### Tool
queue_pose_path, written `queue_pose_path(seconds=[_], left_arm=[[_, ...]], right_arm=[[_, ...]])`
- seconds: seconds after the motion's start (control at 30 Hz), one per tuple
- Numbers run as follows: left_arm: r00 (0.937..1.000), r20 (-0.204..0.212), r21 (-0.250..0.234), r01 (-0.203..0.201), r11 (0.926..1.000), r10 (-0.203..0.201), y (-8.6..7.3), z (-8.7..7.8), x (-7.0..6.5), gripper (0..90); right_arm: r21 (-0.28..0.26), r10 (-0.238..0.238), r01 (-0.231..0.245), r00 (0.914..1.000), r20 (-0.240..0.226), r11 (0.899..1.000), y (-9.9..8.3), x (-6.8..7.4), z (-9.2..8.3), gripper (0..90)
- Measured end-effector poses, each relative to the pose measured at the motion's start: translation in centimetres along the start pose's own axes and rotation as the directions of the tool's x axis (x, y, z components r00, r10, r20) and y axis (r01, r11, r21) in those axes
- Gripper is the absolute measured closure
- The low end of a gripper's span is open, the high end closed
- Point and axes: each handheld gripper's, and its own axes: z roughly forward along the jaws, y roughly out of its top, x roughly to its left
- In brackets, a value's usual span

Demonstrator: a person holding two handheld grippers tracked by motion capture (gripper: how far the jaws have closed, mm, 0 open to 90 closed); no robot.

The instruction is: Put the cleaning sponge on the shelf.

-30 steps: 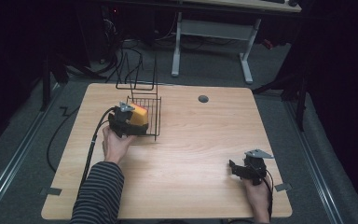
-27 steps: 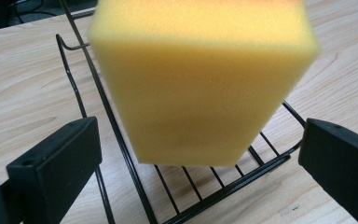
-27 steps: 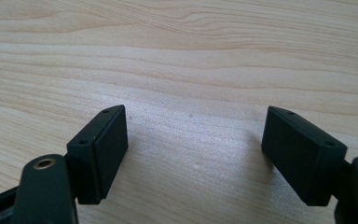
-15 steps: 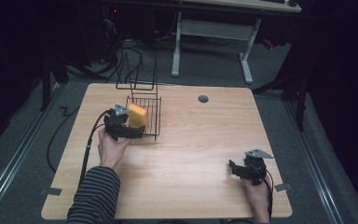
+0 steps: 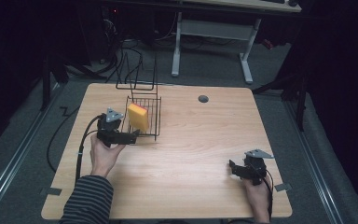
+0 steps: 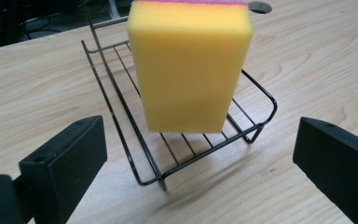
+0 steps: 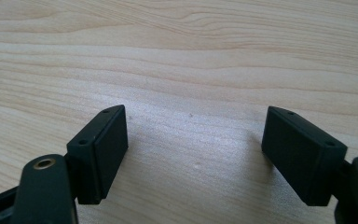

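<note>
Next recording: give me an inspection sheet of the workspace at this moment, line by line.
Surface: wooden table, a round grommet hole near its far edge.
Job's things: yellow sponge standing upright in the black wire rack.
Clutter: nothing seen.
Grippers: left gripper open, jaws just closing a little, apart from the sponge; right gripper open over bare wood.
Cables: black cable trailing from the left gripper; more on the floor behind.
Surroundings: dark room, white desk frame beyond.

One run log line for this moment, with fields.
sponge: upright in wire rack | left tool: open, clear of sponge, jaws just closing slightly | right tool: open over table
</note>
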Motion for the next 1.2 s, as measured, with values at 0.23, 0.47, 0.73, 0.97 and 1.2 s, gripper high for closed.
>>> queue_pose_path(seconds=[0.23,0.47,0.73,0.97,1.2], left_arm=[[0.9999,0.001,-0.023,0.013,0.9996,-0.013,-0.7,-1.7,0.3,4.5],[0.9998,0.001,-0.042,0.019,0.999,-0.019,-1.4,-3.4,0.4,5.4],[0.9981,0.01,-0.045,0.061,0.9972,-0.06,-3.0,-4.9,0.9,5.7],[0.9971,0.004,-0.048,0.075,0.996,-0.075,-4.0,-5.8,1.2,6.1],[0.9959,0.002,-0.051,0.09,0.9946,-0.09,-5.0,-6.2,1.3,6.8]], right_arm=[[0.0,0.0,0.0,1.0,0.0,1.0,0.0,0.0,0.0,22.8],[0.0,0.0,0.0,1.0,0.0,1.0,0.0,0.0,0.0,22.8],[0.0,0.0,0.0,1.0,0.0,1.0,0.0,0.0,0.0,22.8],[0.0,0.0,0.0,1.0,0.0,1.0,0.0,0.0,0.0,22.8],[0.0,-0.001,0.001,1.0,0.0,1.0,0.0,0.0,0.0,22.8]])
